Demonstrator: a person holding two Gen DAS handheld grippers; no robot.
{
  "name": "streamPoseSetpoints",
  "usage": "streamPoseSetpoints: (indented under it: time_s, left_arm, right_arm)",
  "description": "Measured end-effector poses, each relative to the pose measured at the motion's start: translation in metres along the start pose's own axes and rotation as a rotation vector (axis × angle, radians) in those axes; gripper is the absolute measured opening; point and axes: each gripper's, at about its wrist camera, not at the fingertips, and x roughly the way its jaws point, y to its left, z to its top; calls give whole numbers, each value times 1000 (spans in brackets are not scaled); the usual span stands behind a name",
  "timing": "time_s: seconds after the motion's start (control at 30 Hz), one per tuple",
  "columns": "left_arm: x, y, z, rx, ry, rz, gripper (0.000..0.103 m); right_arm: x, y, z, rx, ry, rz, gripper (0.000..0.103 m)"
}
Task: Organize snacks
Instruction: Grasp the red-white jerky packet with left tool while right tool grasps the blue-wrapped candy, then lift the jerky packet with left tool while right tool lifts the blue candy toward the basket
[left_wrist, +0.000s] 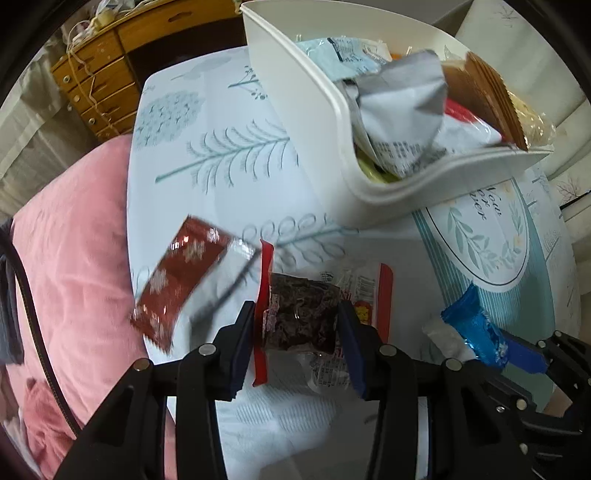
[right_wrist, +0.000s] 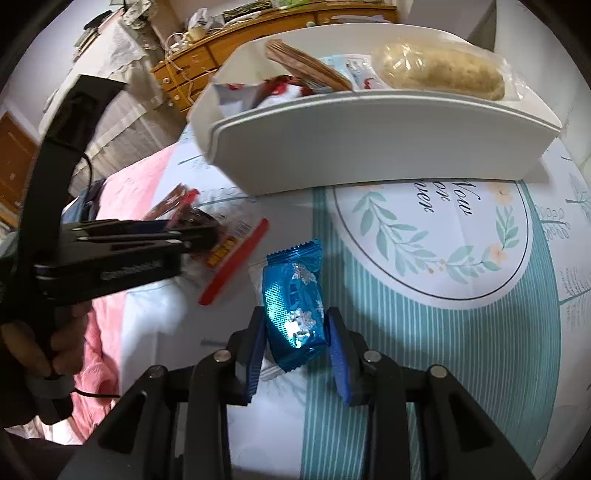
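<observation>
Left wrist view: my left gripper has its two fingers closed against the sides of a dark snack packet with red end seals; the packet fills the gap, its long axis running across between the fingers, red seals pointing away from me and toward me. Just left of it a red snowflake-printed packet lies blurred above the surface, tilted with its long axis running from near-left to far-right. I cannot tell whether it touches the cloth.

In the right wrist view, my right gripper clamps a blue foil packet, one finger on each long side, its long axis pointing straight ahead toward the bin. My left hand and its tool sit off to the left, near but apart from the blue packet.

Beyond both grippers stands one white bin, resting on the leaf-printed cloth and directly ahead of both held packets. It already holds several snacks: a silver-grey bag, a brown wafer pack, a pale bread roll in clear wrap, and a light blue packet. A pink blanket lies left of the surface, with a wooden drawer unit behind.

Count outside the bin: three packets, two of them held.
</observation>
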Motion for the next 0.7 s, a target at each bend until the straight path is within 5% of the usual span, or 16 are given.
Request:
streamPoseSetpoints:
  time_s: [0.33,0.7]
  left_arm:
    - [-43,-18,-18,-83,16,52,42]
    - [-80,-22,-31,-146,-40,230,42]
  right_arm:
    - [-47,-11,16,-93,-33,65,32]
    - [-91,-39,41,-244,-85,87,32]
